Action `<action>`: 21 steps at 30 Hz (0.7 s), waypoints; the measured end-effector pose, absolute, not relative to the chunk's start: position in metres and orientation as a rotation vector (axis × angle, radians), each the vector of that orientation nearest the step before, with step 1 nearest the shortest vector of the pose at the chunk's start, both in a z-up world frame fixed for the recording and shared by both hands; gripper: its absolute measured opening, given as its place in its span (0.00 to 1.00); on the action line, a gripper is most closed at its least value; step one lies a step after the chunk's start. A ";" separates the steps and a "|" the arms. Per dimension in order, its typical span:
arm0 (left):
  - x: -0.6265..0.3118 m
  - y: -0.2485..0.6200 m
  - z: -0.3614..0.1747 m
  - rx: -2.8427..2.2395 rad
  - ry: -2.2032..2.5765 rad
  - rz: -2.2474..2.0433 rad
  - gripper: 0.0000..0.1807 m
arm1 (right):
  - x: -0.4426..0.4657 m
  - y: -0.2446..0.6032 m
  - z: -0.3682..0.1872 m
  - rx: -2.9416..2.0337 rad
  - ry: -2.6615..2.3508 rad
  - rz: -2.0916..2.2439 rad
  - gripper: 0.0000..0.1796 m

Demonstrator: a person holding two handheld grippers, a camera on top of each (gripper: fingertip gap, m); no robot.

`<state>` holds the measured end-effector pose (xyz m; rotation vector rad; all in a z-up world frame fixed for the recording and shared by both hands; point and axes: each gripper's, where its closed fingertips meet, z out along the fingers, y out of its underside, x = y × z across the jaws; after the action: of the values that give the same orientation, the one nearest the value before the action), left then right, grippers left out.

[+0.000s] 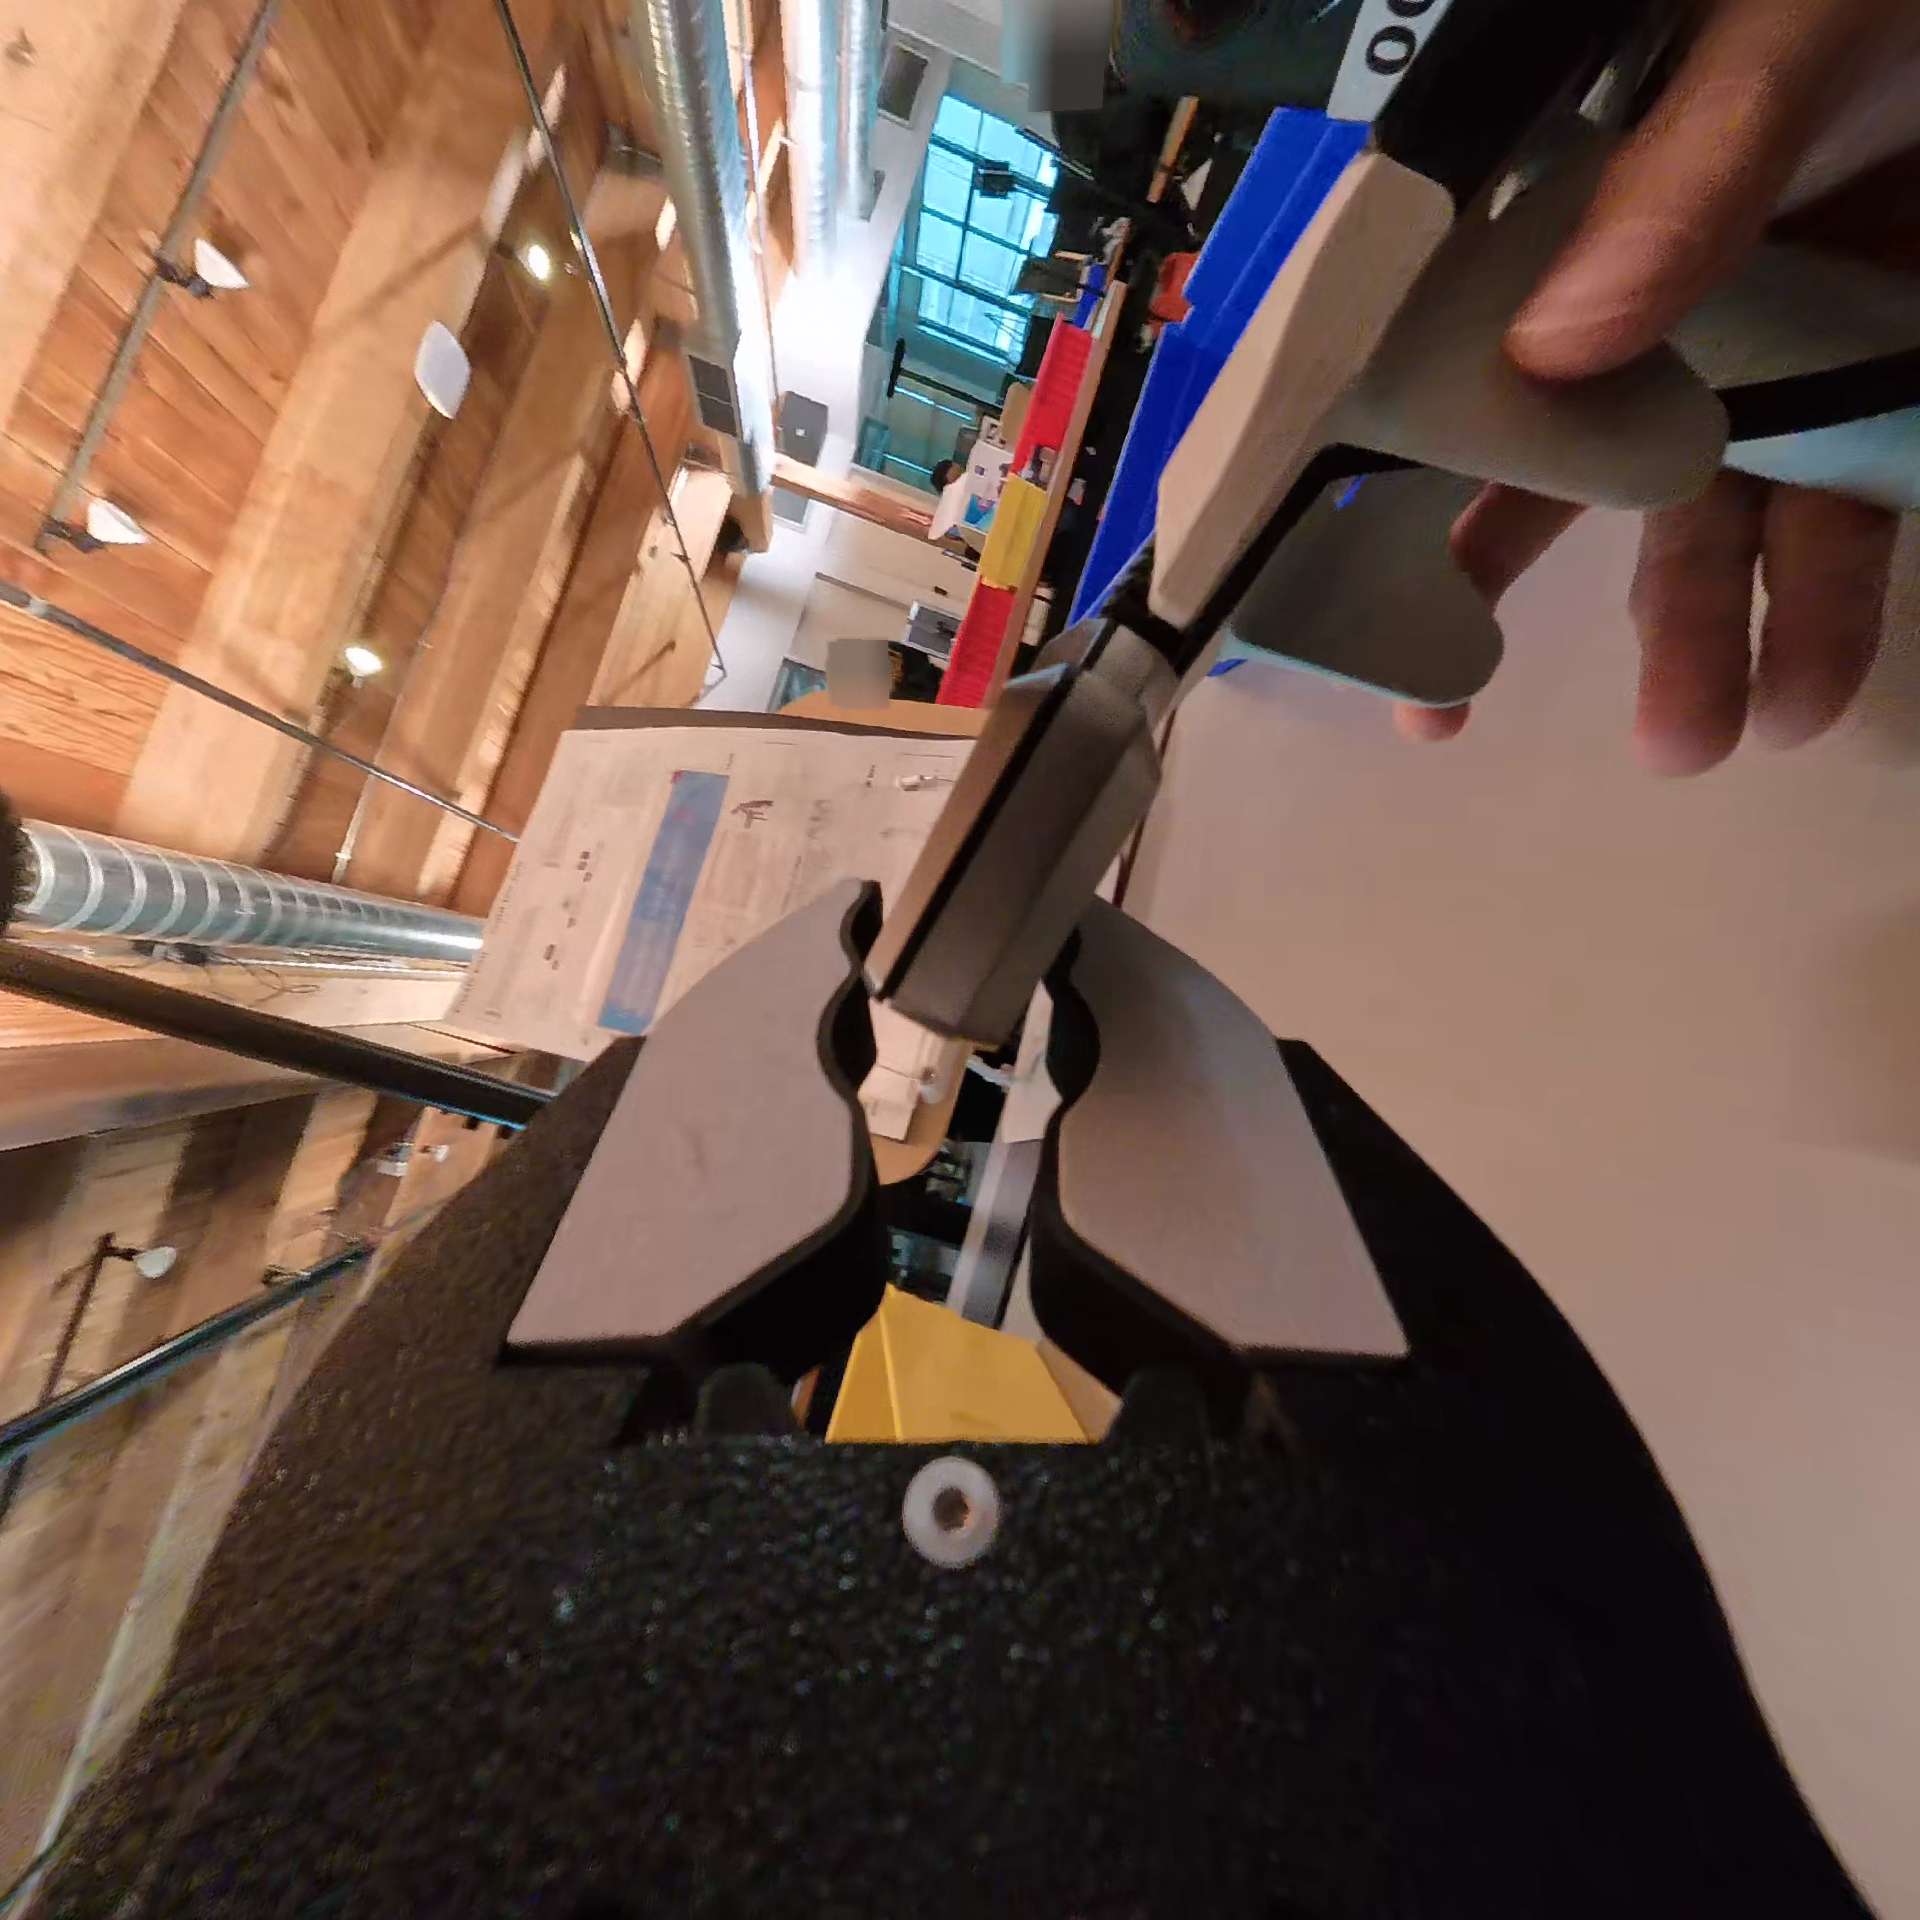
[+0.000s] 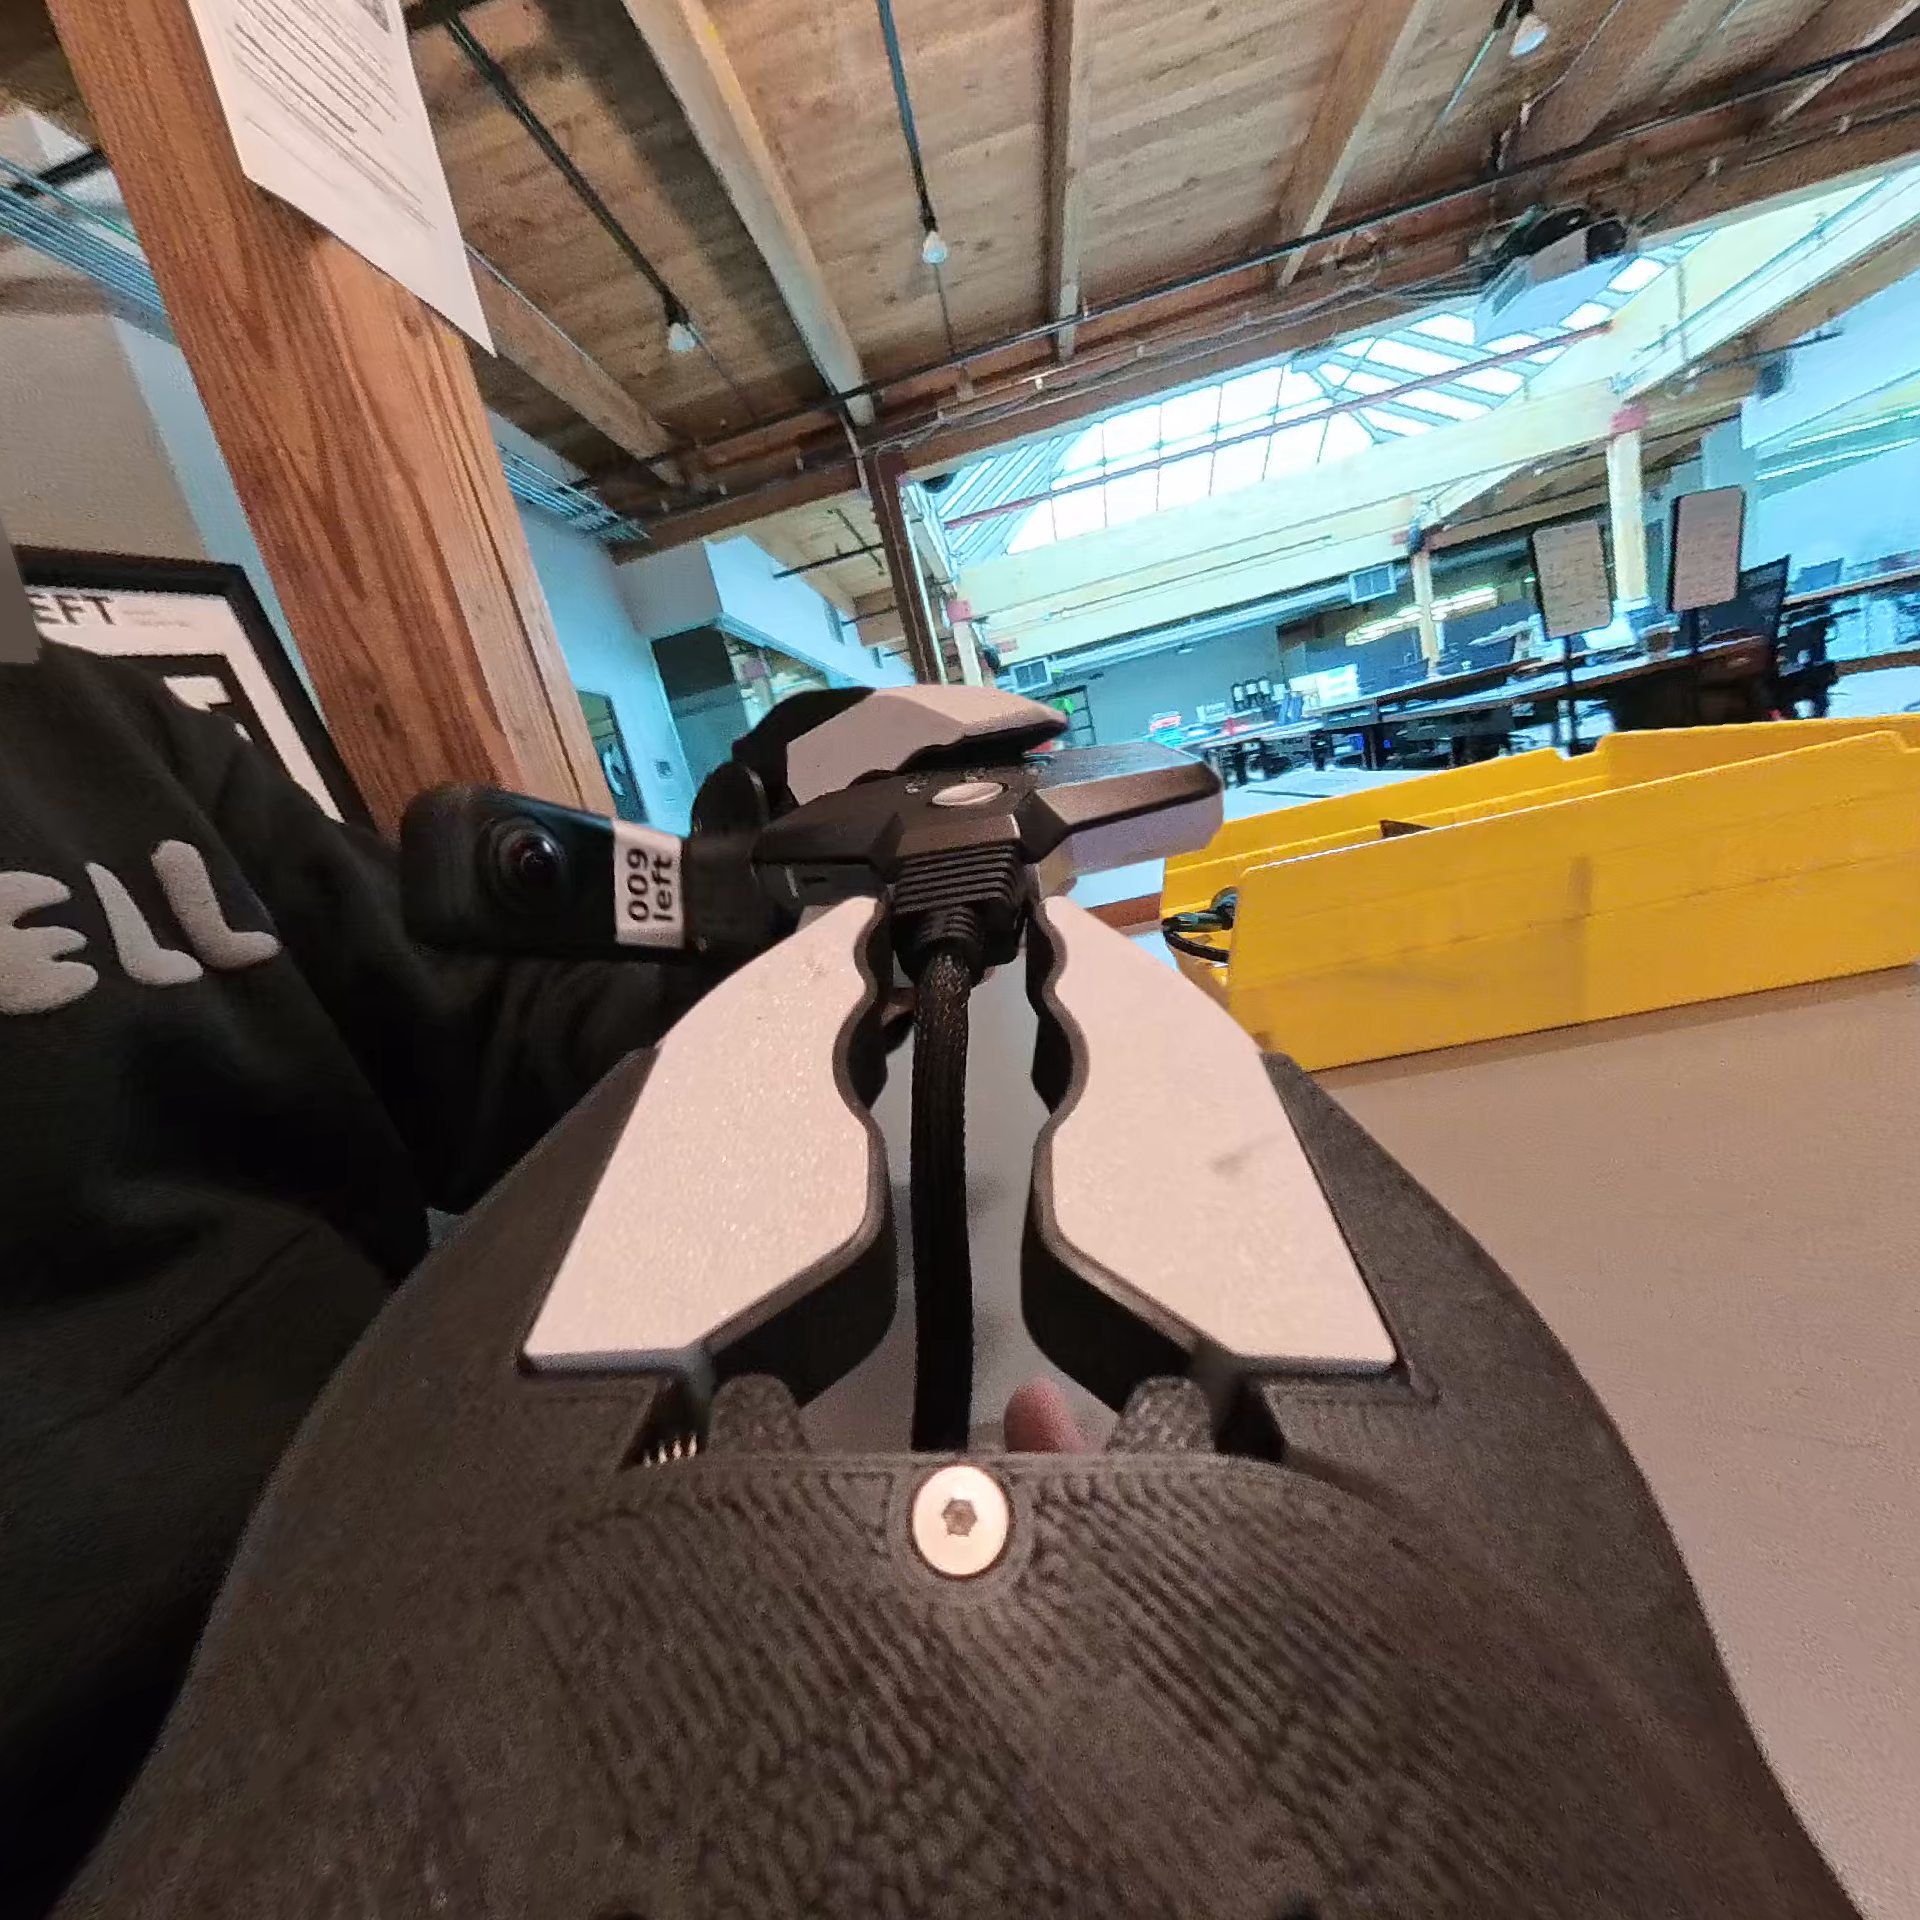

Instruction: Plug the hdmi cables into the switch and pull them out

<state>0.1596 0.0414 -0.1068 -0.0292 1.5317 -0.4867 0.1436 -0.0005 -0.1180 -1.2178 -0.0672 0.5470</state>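
My left gripper [image 1: 966, 966] is shut on one end of the grey hdmi switch [image 1: 1029, 831] and holds it in the air. My right gripper [image 2: 956, 914] is shut on the black plug [image 2: 956, 883] of a braided hdmi cable [image 2: 940, 1195], which runs back between its fingers. The plug meets the switch [image 2: 914, 831] at the end facing the right gripper; I cannot tell how deep it sits. The left wrist view shows the right gripper [image 1: 1174, 623] at the far end of the switch. The right wrist view shows the left gripper [image 2: 1039, 774] clamping the switch.
A yellow bin [image 2: 1558, 883] stands on the grey table [image 2: 1662, 1299] to the right, with cables at its left end. A wooden post [image 2: 343, 468] and a person in a black sweater [image 2: 156, 1091] are on the left. Blue bins [image 1: 1247, 260] stand behind a hand [image 1: 1714, 208].
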 end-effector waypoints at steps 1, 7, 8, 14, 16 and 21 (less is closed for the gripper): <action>0.162 0.041 -0.107 -0.040 1.552 -0.492 0.16 | 0.145 0.001 -0.119 -1.228 -0.067 0.513 0.13; 0.165 0.037 -0.110 -0.002 1.598 -0.458 0.16 | 0.150 0.003 -0.121 -1.252 -0.082 0.360 0.21; 0.165 0.035 -0.112 0.011 1.595 -0.445 0.15 | 0.148 0.004 -0.120 -1.244 -0.080 0.383 0.23; 0.167 0.041 -0.115 -0.048 1.555 -0.419 0.15 | 0.145 0.007 -0.120 -1.240 -0.072 0.398 0.20; 0.168 0.043 -0.116 -0.081 1.557 -0.409 0.15 | 0.148 0.008 -0.121 -1.243 -0.072 0.359 0.21; 0.172 0.048 -0.120 -0.176 1.597 -0.395 0.15 | 0.155 0.007 -0.120 -1.247 -0.068 0.251 0.21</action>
<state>0.1720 0.0482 -0.1205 -0.1756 1.5969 -0.3953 0.1550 0.0073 -0.1202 -1.2470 -0.0680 0.2508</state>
